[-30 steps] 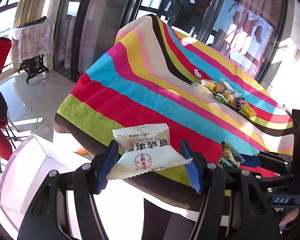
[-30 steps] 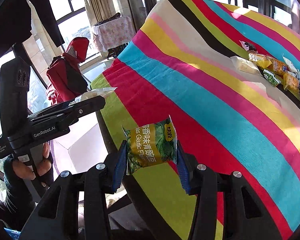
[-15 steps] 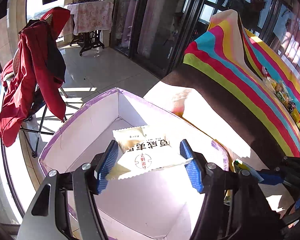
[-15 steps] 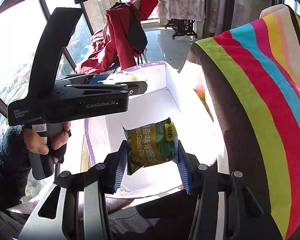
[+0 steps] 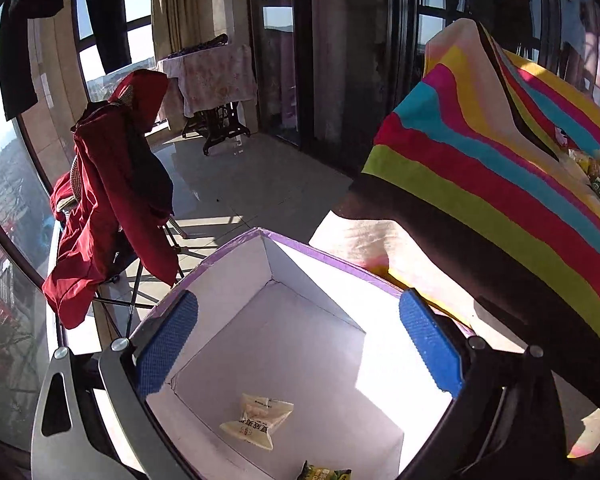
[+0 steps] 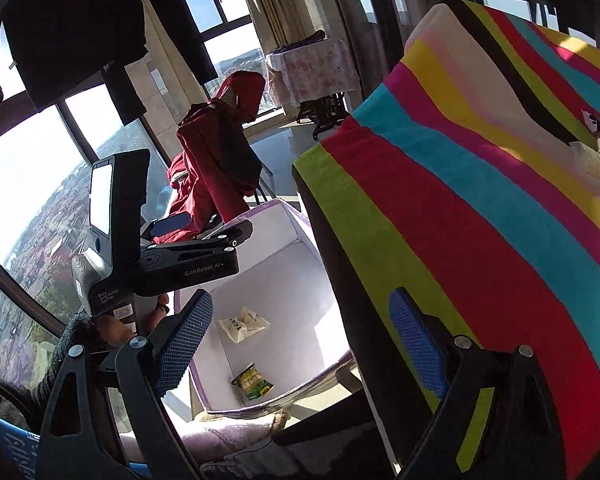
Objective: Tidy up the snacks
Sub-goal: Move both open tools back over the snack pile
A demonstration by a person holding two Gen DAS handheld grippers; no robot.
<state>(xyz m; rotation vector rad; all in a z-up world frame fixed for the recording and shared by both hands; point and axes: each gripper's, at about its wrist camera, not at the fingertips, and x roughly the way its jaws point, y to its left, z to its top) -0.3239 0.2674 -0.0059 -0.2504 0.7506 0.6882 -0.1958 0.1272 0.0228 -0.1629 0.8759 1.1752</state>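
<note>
Nearest the onlooker, the left gripper (image 5: 298, 344) and the right gripper (image 6: 300, 340) both hang above the white box (image 5: 300, 280). Each pair of jaws is opening, the blue pads spread wide with nothing between them.

On the box floor below lie two snacks: a pale cream packet (image 5: 256, 420) and, apart from it toward the near wall, a green packet (image 6: 252, 386). Both rest flat and loose, touching neither gripper. As far as the views show, these are the only items in the box.

Beside the box, the striped tablecloth (image 6: 480, 220) drapes over the table edge. Farther along the table top, a cluster of remaining snacks (image 5: 598, 176) lies well apart from both grippers.

Beyond, a red jacket (image 5: 112, 200) hangs on a chair by the windows.

Judged progress: two packets are stowed and the drop-off step is complete; the larger share, the cluster on the table, is left to be fetched and boxed. Both grippers are free for it.
</note>
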